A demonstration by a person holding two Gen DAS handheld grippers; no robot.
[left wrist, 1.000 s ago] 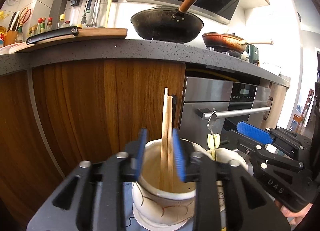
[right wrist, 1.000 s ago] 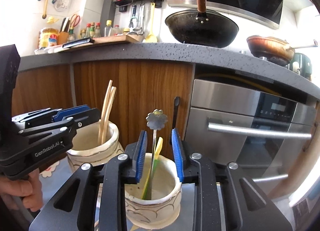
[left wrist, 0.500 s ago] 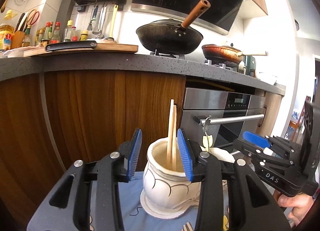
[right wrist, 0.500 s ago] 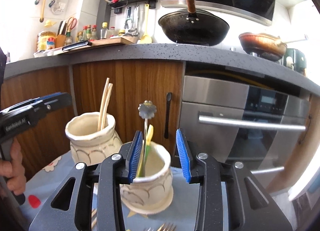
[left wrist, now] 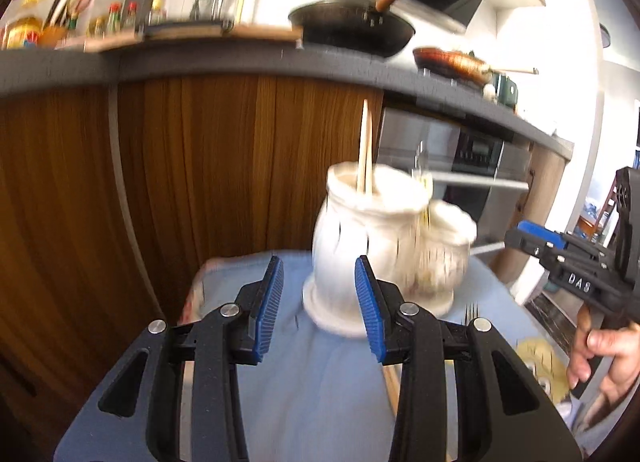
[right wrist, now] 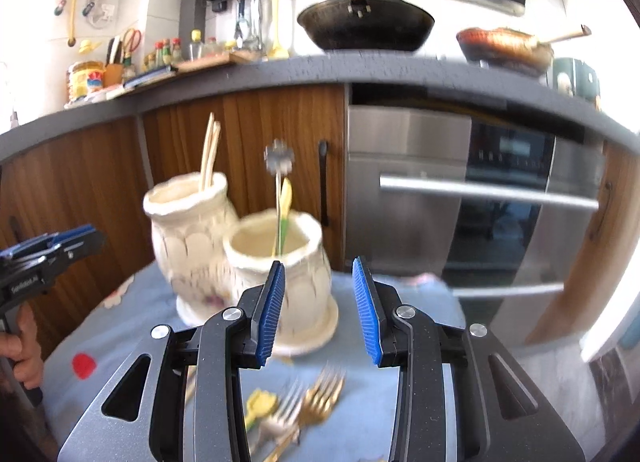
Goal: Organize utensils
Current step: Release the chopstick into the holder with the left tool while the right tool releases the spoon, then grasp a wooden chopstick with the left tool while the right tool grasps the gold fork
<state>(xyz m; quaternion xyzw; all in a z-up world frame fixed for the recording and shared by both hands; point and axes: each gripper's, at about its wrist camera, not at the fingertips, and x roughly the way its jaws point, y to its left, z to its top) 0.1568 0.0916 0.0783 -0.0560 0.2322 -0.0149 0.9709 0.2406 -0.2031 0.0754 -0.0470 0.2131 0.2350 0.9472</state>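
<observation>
1. Background: a kitchen with wood-fronted cabinets, a steel oven and a dark worktop carrying a wok; in front of it stands a low desk point(right wrist: 400, 294) covered by a pale blue cloth.
2. Holders: two cream ceramic jars stand touching near the cloth's far edge. The taller jar point(right wrist: 188, 242) holds upright chopsticks point(right wrist: 210, 149); the shorter jar point(right wrist: 280, 262) holds a flower-topped metal utensil point(right wrist: 279, 165) and a yellow-green one.
3. Loose items: a cluster of forks point(right wrist: 316, 394), silver and gold, lies flat on the cloth with a small yellow utensil beside it, tines pointing toward 1 o'clock in the right wrist view.
4. Right tool point(right wrist: 320, 302): fingers apart, holding nothing. The forks lie at its 6 o'clock, just below and slightly left of the gap, with their long axis roughly along the tool's forward line.
5. Left tool point(left wrist: 318, 302): fingers apart, holding nothing, aimed at the base of the taller jar. Only one fork tip shows at its 3 o'clock.
6. Judgement: the right tool is the nearer to the forks, so picking one up probably calls for it to drop and pull back, then close across a handle
</observation>
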